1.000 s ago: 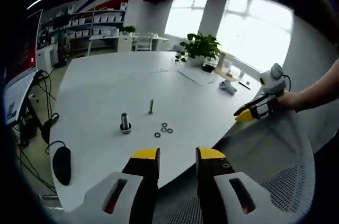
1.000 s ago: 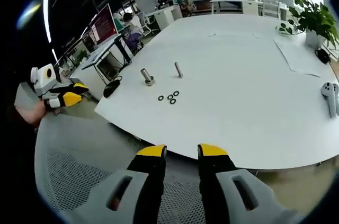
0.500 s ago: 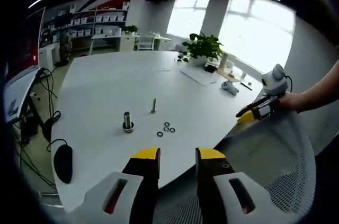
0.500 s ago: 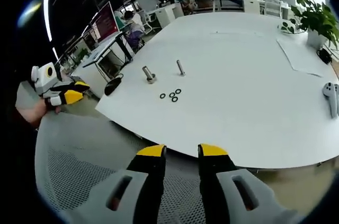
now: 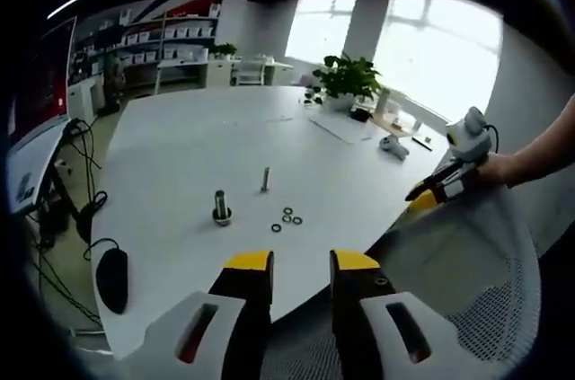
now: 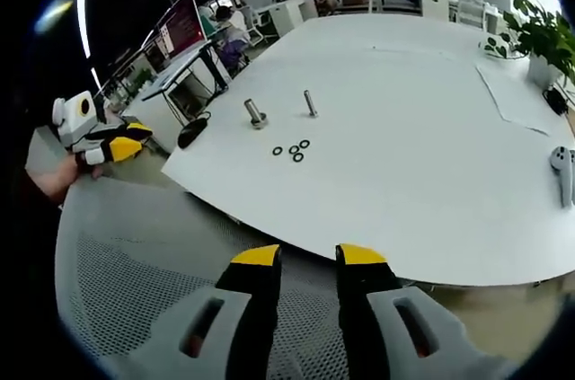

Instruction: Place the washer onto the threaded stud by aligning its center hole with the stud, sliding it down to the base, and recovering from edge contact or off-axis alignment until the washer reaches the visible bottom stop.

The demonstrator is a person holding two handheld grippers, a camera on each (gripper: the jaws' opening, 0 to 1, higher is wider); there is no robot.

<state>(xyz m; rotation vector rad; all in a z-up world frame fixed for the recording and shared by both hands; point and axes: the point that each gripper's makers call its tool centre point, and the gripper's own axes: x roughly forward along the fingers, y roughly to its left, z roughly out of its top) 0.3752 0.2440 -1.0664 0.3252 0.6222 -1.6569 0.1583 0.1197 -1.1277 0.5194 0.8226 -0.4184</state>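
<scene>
Out on the white table (image 5: 180, 146) a thin threaded stud (image 5: 265, 180) stands upright, a thicker bolt (image 5: 220, 208) stands to its left, and several dark washers (image 5: 287, 216) lie loose before them. My left gripper (image 5: 301, 263) is open and holds nothing, back from the table edge over a chair. In the right gripper view the stud (image 6: 310, 103), bolt (image 6: 255, 114) and washers (image 6: 294, 149) sit far ahead. My right gripper (image 6: 308, 259) is also open with nothing in it. Each hand-held gripper shows in the other's view: the right gripper (image 5: 440, 190), the left gripper (image 6: 112, 142).
A grey mesh chair back (image 6: 135, 272) lies under both grippers, before the table edge. A black mouse (image 5: 112, 279) rests at the table's near left corner. A potted plant (image 5: 352, 76), a paper sheet (image 6: 517, 97) and a white controller (image 6: 561, 169) sit at the far side.
Both views have shifted slightly with the hands. The stud, bolt and washers have not moved on the table. Both grippers stay open.
</scene>
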